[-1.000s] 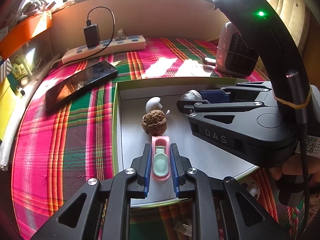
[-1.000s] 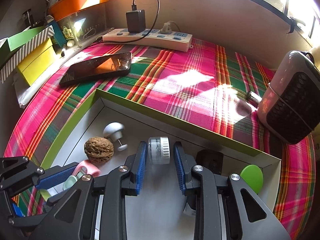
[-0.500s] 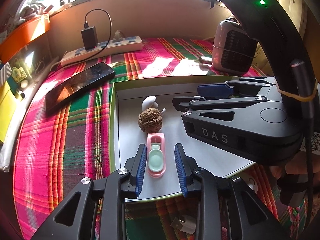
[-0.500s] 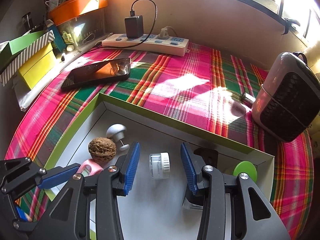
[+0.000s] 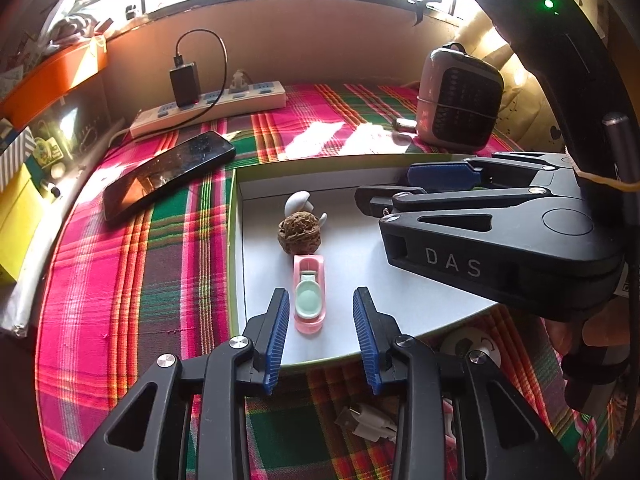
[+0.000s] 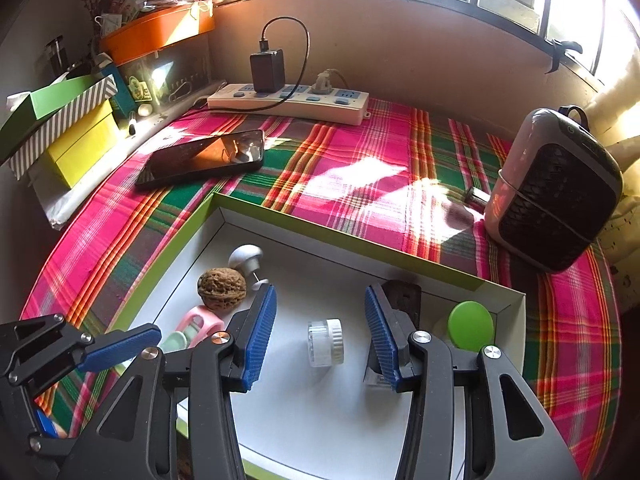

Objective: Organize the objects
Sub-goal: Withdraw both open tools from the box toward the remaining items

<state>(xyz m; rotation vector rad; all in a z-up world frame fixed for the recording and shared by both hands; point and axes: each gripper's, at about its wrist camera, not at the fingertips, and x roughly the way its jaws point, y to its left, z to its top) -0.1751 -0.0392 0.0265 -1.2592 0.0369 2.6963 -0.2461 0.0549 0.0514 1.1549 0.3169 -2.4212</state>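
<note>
A green-rimmed white tray (image 5: 234, 240) (image 6: 352, 236) lies on the plaid cloth. In it are a pink and mint clip-like item (image 5: 309, 294) (image 6: 196, 326), a walnut (image 5: 299, 233) (image 6: 221, 289), a white mushroom-shaped knob (image 5: 296, 202) (image 6: 246, 258), a small clear jar with a white lid (image 6: 326, 342), a green round lid (image 6: 470, 326) and a dark brown piece (image 6: 404, 296). My left gripper (image 5: 321, 336) is open, its jaws either side of the pink item's near end. My right gripper (image 6: 320, 334) is open around the jar, not touching it.
A black phone (image 5: 168, 174) (image 6: 202, 158) lies left of the tray. A power strip with a charger (image 6: 288, 98) is at the back. A small heater (image 6: 554, 192) stands at the right. Boxes (image 6: 76, 142) are stacked at the left. White plugs (image 5: 370, 424) lie in front of the tray.
Both grippers opened: the left let go of the pink item, the right let go of the small jar. Both pulled back a little; the items rest in the tray.
</note>
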